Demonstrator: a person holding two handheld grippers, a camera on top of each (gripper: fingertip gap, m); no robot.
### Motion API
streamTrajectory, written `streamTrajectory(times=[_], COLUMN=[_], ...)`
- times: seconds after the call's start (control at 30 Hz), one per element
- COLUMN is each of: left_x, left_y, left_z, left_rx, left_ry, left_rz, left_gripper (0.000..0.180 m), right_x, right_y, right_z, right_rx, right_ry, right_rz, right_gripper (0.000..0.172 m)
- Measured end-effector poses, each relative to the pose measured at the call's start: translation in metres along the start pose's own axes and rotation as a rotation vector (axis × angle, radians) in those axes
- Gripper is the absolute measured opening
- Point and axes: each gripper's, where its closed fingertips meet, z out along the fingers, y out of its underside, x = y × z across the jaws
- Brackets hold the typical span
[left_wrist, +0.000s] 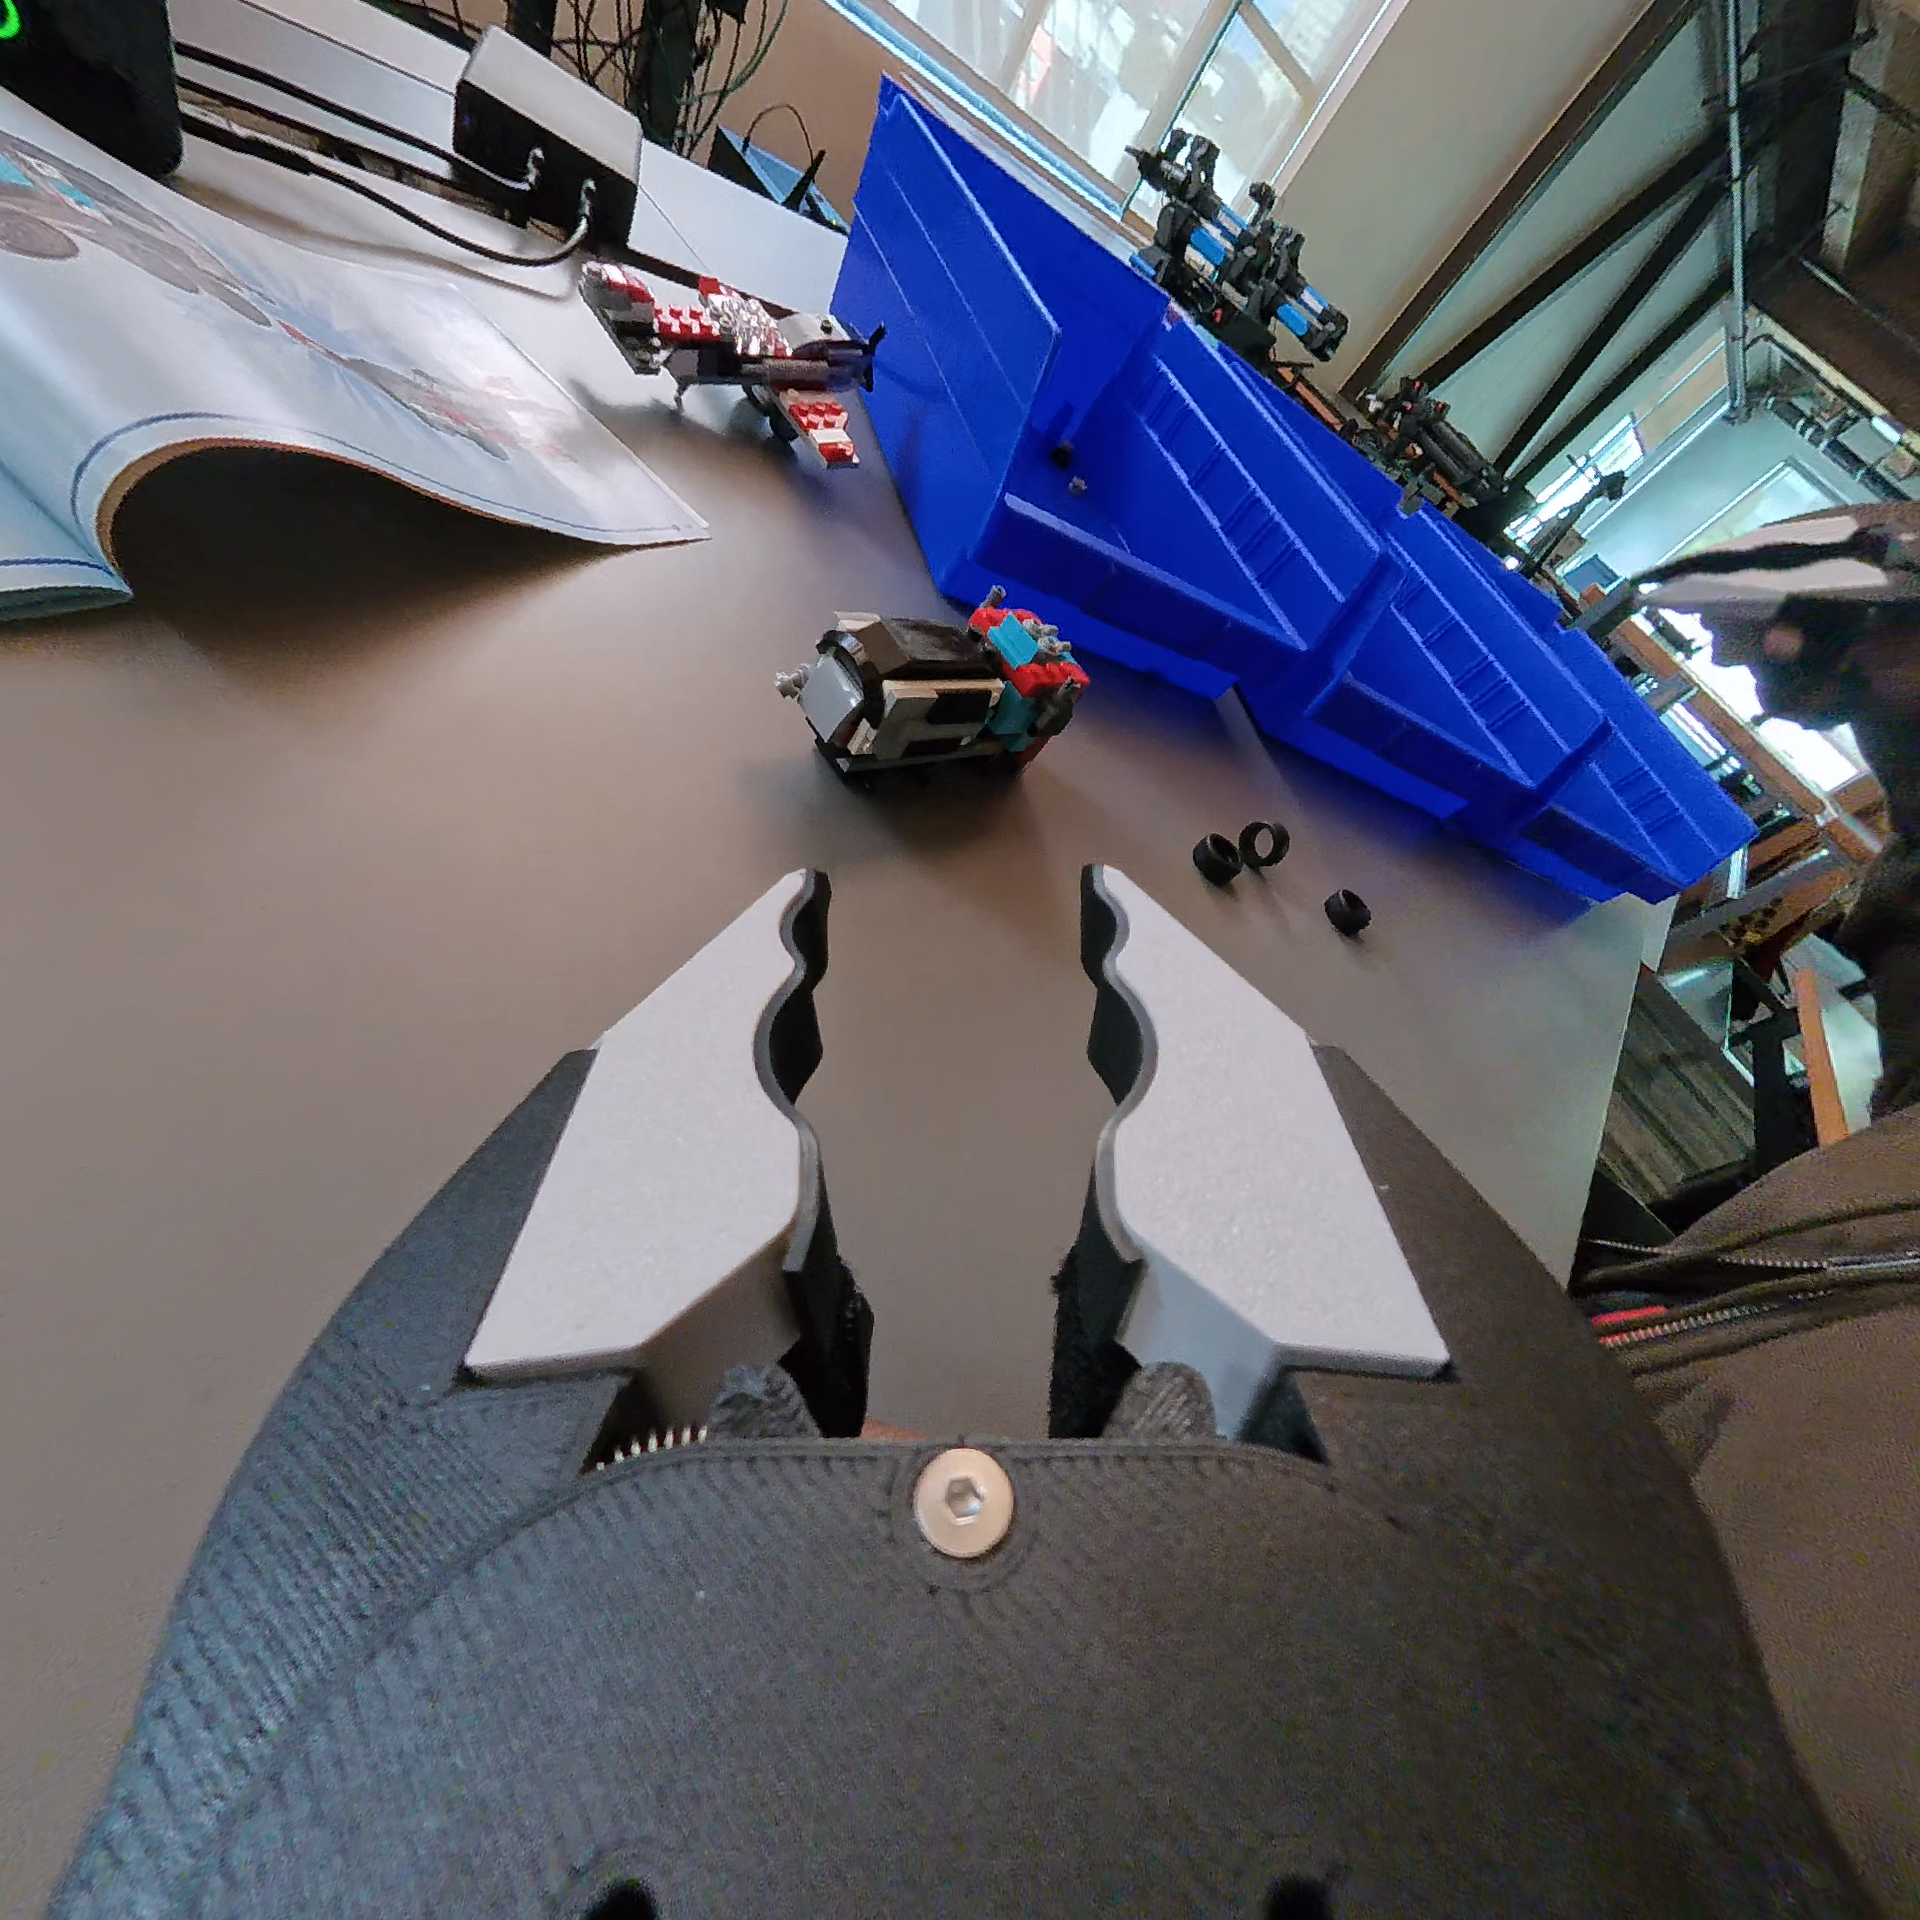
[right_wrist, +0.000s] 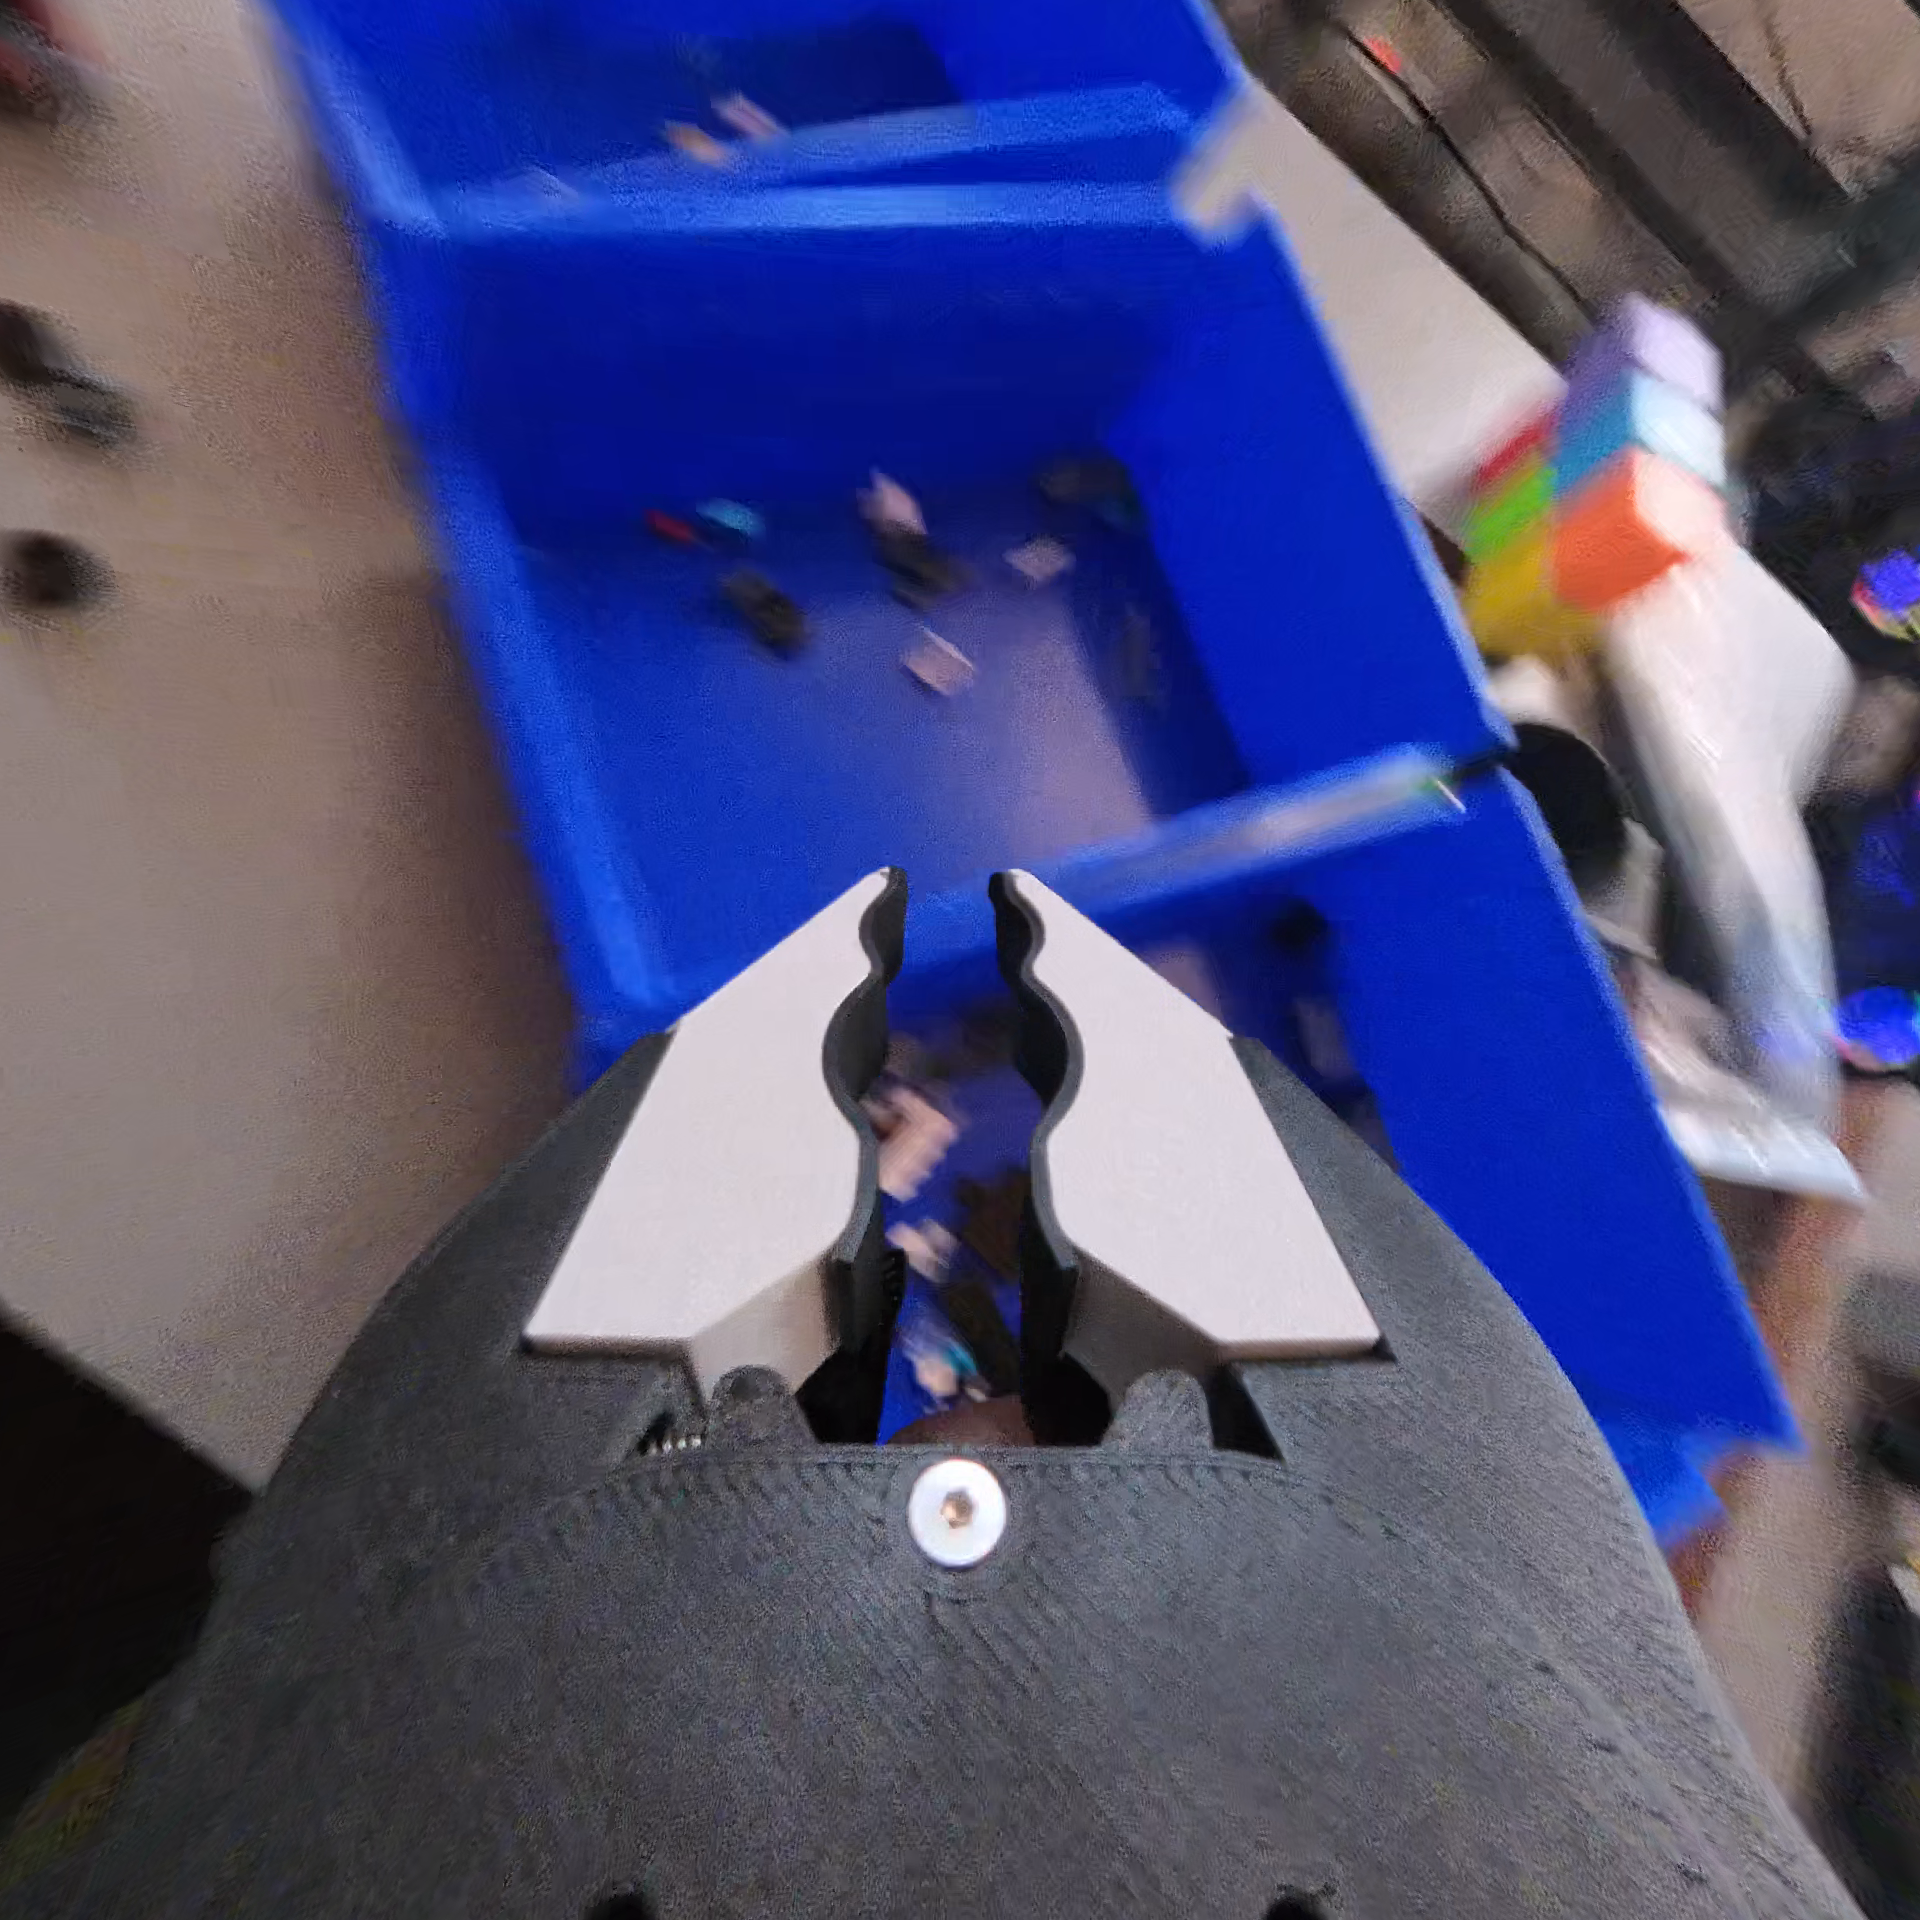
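Grey-brown table (left_wrist: 364, 831), broad and matte. Along its far right edge, a row of blue bins (left_wrist: 1195, 488), butted side to side. At far left, an open booklet (left_wrist: 312, 374), its near page curled up off the table. Behind that, a black box (left_wrist: 545, 156) with cables.

Left gripper (left_wrist: 954, 883) low over the table, fingers spread wide, only bare tabletop between the pads. Just ahead of the tips, a small brick car (left_wrist: 925, 691) in black, grey, red and teal, on its side near the bins. Farther back, beside the first bin, a red-and-white brick plane (left_wrist: 727, 332). Right of the fingertips, three little black tyres (left_wrist: 1242, 852), two touching, one a little apart.

Right gripper (right_wrist: 945, 883) above the bins (right_wrist: 831, 395), view heavily blurred. Fingers parted by a narrow gap, blue bin wall visible straight through, nothing between the pads. Beyond the tips, scattered small bricks (right_wrist: 904, 561) on a bin floor; more loose ones in the nearer bin, under the fingers. Off to the right, a blurred stack of coloured blocks (right_wrist: 1590, 488).
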Motion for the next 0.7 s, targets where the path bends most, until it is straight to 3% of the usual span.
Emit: streamTrajectory(times=[0.1, 0.23, 0.4, 0.7], left_x=[-0.002, -0.005, -0.011, -0.014], left_y=[0.003, 0.004, 0.006, 0.009], left_z=[0.004, 0.006, 0.008, 0.011], left_rx=[-0.03, -0.044, -0.055, -0.071], left_ry=[-0.006, -0.028, -0.085, -0.158], left_rz=[-0.003, -0.004, 0.004, 0.037], left_gripper=[0.05, 0.05, 0.05, 0.049], right_x=[0.075, 0.111, 0.141, 0.148], right_y=[0.051, 0.088, 0.097, 0.098], right_z=[0.004, 0.046, 0.09, 0.127], right_rx=[-0.107, -0.212, -0.253, -0.197], right_ry=[0.101, 0.071, 0.133, 0.136], right_rz=[0.098, 0.082, 0.005, -0.169], right_gripper=[0.018, 0.019, 0.022, 0.029])
